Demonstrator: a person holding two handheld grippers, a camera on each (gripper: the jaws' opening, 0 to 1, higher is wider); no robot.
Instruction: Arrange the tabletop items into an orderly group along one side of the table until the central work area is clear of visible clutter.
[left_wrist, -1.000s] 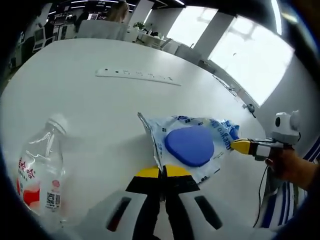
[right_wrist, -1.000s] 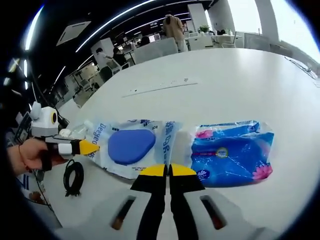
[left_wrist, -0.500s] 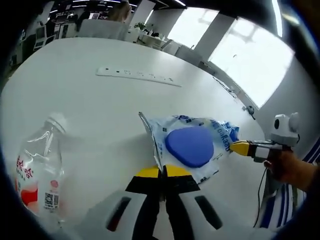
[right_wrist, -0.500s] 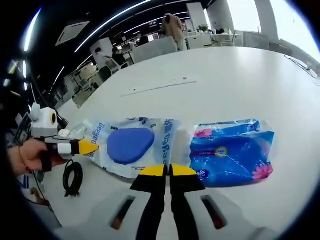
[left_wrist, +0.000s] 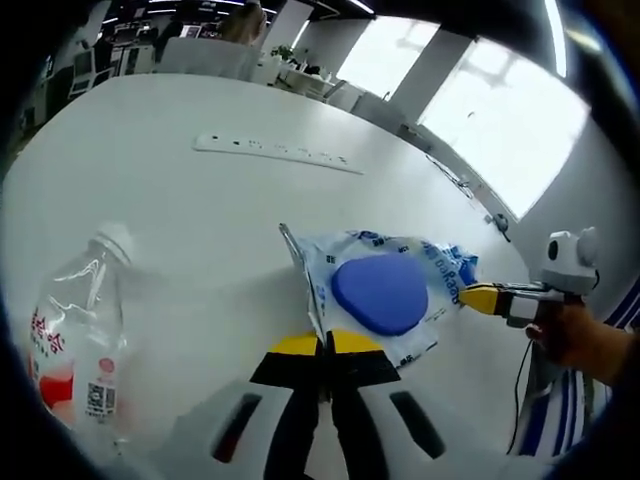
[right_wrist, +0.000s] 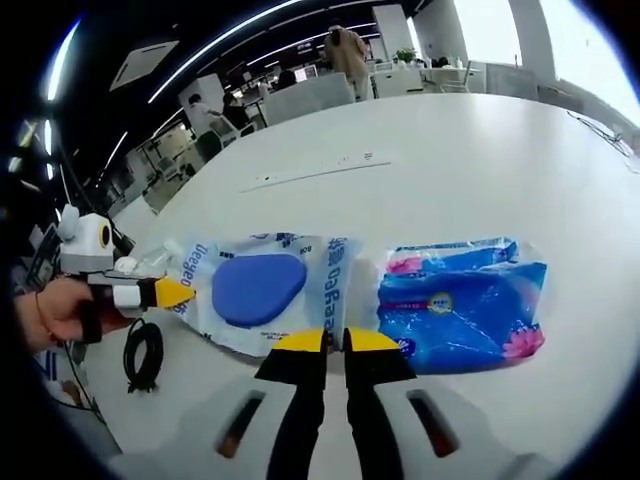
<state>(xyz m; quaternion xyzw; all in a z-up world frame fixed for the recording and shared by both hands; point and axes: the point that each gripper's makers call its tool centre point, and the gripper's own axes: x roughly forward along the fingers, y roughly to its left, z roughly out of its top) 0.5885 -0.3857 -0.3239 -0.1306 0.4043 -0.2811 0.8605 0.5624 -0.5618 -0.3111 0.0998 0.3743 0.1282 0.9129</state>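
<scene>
A clear wet-wipes pack (left_wrist: 385, 295) with a blue oval lid lies flat on the white table (left_wrist: 180, 200). In the left gripper view my left gripper (left_wrist: 322, 343) is shut on its near corner. My right gripper (left_wrist: 480, 297) comes in from the right and pinches the pack's far end. In the right gripper view the same pack (right_wrist: 260, 290) sits just above my right gripper (right_wrist: 335, 340), whose jaws show a thin gap at the pack's edge. My left gripper (right_wrist: 172, 293) holds the pack's left end there. A blue tissue pack (right_wrist: 465, 310) lies right beside it.
A clear water bottle (left_wrist: 75, 340) with a red label stands at the left. A white power strip (left_wrist: 275, 153) lies farther back on the table. A black cable (right_wrist: 143, 355) hangs past the table edge. Office desks and a person (right_wrist: 345, 50) are beyond.
The gap between my right gripper's jaws looks slightly wider than before. The wipes pack and both grippers have hardly moved.
</scene>
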